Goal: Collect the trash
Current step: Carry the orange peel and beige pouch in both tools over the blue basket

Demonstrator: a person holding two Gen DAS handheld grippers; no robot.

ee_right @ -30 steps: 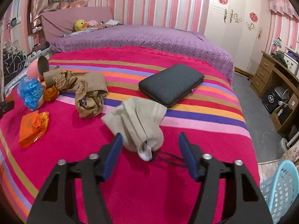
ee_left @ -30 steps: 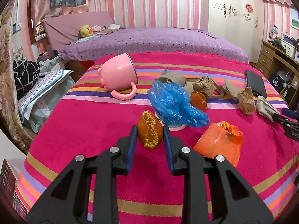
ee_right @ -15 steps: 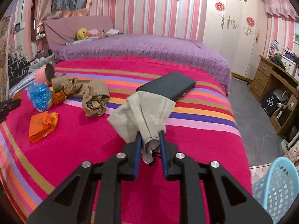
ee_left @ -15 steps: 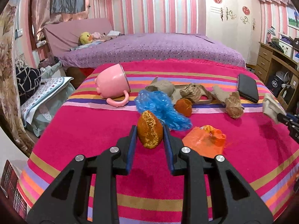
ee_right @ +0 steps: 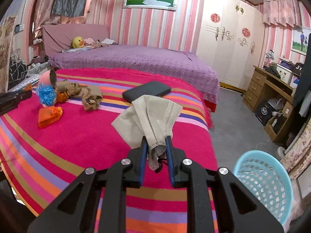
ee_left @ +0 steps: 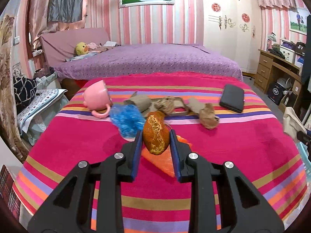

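Note:
My left gripper is shut on an orange-brown crumpled wrapper, held above the pink striped bedspread. An orange plastic bag lies just below it, and a blue plastic bag sits to its left. My right gripper is shut on a beige face mask, lifted off the bedspread. A light blue mesh basket stands on the floor at the lower right of the right wrist view. The orange bag and blue bag lie far left there.
A pink mug lies on its side near the blue bag. Brown crumpled paper and a black case rest further back. A purple bed lies behind, and a wooden desk stands at the right.
The right gripper closed on the beige mask and lifted it off the bedspread, drawing back. The left gripper, holding the wrapper throughout, rose and pulled back from the trash pile.

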